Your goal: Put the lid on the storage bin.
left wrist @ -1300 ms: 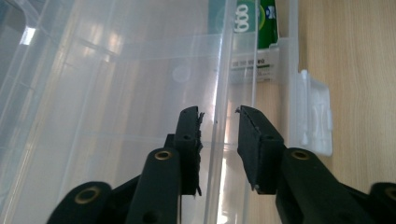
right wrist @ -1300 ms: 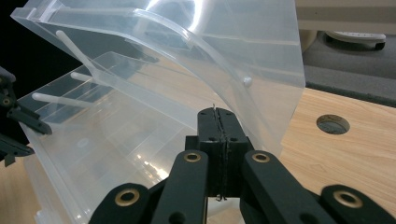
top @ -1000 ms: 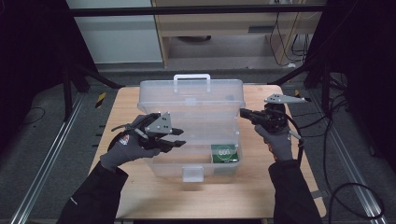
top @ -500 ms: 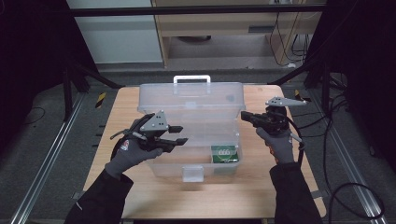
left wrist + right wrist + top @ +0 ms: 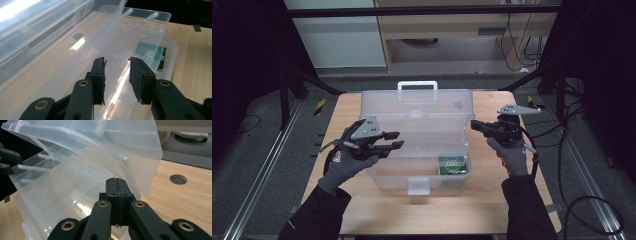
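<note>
Over the clear box [image 5: 417, 145], your left hand-held gripper [image 5: 395, 140] has been closing, still empty; right hand-held gripper [image 5: 475, 124] stays pinched shut on nothing, so steady the lid [image 5: 417, 102].

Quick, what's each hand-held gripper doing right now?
Left hand-held gripper: open, just been closing, nothing between its jaws.
Right hand-held gripper: closed, holding nothing.

Green card [image 5: 149, 52] in clear box [image 5: 422, 112]: white print, perhaps "666", unsure.
</note>
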### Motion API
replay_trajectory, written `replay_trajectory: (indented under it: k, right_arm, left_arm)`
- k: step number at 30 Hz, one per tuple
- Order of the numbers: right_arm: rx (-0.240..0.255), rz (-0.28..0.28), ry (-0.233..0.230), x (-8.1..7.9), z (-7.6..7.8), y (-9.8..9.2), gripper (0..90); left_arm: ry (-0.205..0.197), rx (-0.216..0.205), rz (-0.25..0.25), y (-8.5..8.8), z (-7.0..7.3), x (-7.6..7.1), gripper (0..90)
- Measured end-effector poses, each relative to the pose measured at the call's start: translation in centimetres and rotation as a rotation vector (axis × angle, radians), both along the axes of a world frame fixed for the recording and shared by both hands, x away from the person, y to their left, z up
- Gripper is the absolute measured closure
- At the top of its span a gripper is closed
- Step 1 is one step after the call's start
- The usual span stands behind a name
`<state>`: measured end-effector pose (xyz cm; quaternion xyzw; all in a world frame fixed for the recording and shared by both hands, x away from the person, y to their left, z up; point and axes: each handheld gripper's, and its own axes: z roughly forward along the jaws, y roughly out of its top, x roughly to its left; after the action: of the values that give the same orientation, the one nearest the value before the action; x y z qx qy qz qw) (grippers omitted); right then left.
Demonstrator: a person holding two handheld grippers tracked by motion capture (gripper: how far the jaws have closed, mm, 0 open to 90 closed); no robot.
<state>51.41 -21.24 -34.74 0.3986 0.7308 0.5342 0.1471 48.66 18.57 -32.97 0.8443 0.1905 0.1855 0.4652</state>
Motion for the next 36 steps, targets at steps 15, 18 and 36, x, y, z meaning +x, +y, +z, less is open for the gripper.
replay_trajectory:
  k: [15, 18, 36]
  right_arm:
    - [-0.022, 0.002, 0.01, -0.1, -0.2, 0.2, 90.0]
    - [-0.026, 0.002, 0.013, -0.1, -0.2, 0.2, 90.0]
    - [-0.105, 0.002, 0.014, -1.3, 0.0, 1.1, 90.0]
  left_arm:
    - [0.006, -0.012, 0.186, 4.4, -0.1, 0.2, 89.6]
    - [0.007, -0.022, 0.203, 4.9, -0.3, 0.1, 89.6]
    - [0.025, -0.062, 0.282, 7.2, -1.3, -0.1, 89.7]
